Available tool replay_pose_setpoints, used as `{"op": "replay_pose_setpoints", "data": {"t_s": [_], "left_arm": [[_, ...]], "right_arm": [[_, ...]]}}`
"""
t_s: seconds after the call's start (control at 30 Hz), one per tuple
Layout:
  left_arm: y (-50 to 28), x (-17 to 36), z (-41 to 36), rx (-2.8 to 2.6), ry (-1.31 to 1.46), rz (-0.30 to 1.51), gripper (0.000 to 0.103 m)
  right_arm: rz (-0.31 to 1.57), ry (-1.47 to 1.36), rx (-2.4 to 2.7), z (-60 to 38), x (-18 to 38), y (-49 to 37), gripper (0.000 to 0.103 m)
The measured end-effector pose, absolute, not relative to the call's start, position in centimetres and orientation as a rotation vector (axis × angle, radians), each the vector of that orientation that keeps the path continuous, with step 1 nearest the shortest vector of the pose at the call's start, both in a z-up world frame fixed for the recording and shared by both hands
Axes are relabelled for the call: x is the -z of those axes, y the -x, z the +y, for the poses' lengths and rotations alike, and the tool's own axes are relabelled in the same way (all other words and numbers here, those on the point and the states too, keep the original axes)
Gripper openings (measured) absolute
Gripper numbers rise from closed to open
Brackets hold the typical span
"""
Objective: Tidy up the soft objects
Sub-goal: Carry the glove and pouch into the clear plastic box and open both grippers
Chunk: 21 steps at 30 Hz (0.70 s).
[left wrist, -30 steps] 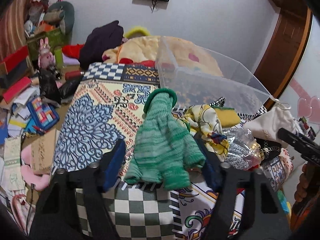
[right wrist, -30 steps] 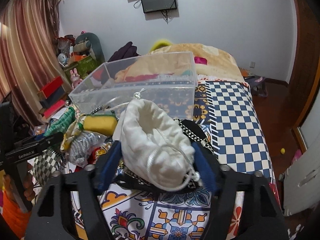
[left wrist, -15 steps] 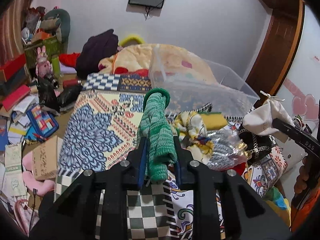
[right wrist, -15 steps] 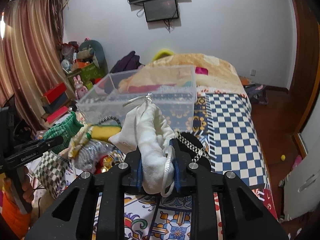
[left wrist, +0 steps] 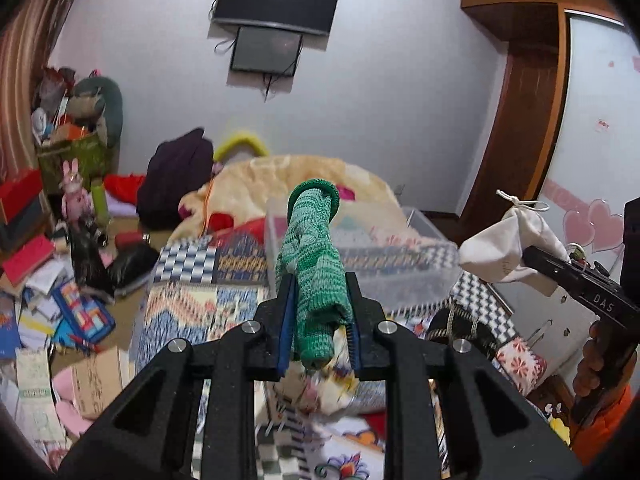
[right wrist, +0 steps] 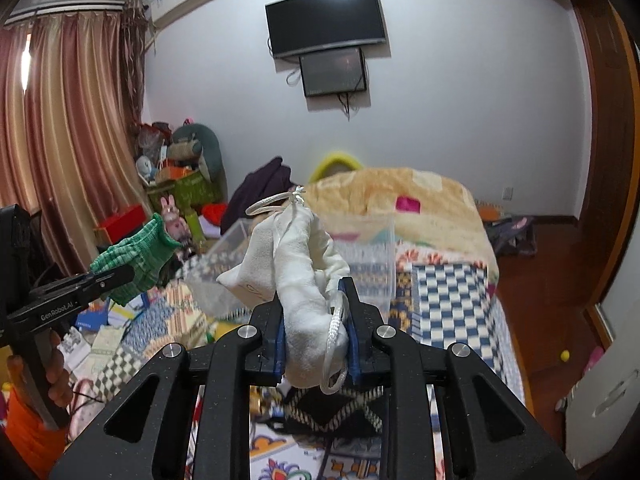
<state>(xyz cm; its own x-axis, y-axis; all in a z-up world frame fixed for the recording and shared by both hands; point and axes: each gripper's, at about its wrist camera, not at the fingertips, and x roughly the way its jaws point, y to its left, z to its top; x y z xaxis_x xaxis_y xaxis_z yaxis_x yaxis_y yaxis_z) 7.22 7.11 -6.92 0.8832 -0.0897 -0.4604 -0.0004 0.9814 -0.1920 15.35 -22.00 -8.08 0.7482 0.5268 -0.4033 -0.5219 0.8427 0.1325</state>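
Note:
My left gripper [left wrist: 318,300] is shut on a green knitted glove [left wrist: 316,248] and holds it up in the air above the bed. The glove also shows in the right wrist view [right wrist: 134,258]. My right gripper [right wrist: 314,320] is shut on a white drawstring pouch [right wrist: 296,272], also raised; the pouch shows at the right of the left wrist view [left wrist: 504,246]. A clear plastic bin [left wrist: 384,256] stands on the patterned bedspread beyond both grippers; in the right wrist view the bin [right wrist: 360,248] is behind the pouch.
A pile of soft items [left wrist: 480,332] lies on the bed below the grippers, with a black woven bag [right wrist: 336,412]. A beige blanket [right wrist: 400,200] covers the far bed. Boxes, papers and toys [left wrist: 60,280] litter the floor at left. A wooden wardrobe [left wrist: 520,120] stands at right.
Both grippers closed on their items, the glove and the pouch, and then lifted them well up off the pile on the bed.

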Motion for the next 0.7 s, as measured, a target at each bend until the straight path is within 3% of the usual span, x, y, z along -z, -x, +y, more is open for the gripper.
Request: {"op": "replay_pose_setpoints", "data": {"t_s": [0.37, 0.7], "left_arm": [[-12.5, 5.3, 5.8, 0.07, 0.178, 0.473, 0.022], [-18.2, 7.2, 5.8, 0.067, 0.183, 0.562, 0.022]], "right_arm": [[0.428, -0.048, -0.574, -19.7, 7.6, -18.1, 0.021], [0.518, -0.038, -0.558, -17.3, 9.3, -22.5, 0.021]]}}
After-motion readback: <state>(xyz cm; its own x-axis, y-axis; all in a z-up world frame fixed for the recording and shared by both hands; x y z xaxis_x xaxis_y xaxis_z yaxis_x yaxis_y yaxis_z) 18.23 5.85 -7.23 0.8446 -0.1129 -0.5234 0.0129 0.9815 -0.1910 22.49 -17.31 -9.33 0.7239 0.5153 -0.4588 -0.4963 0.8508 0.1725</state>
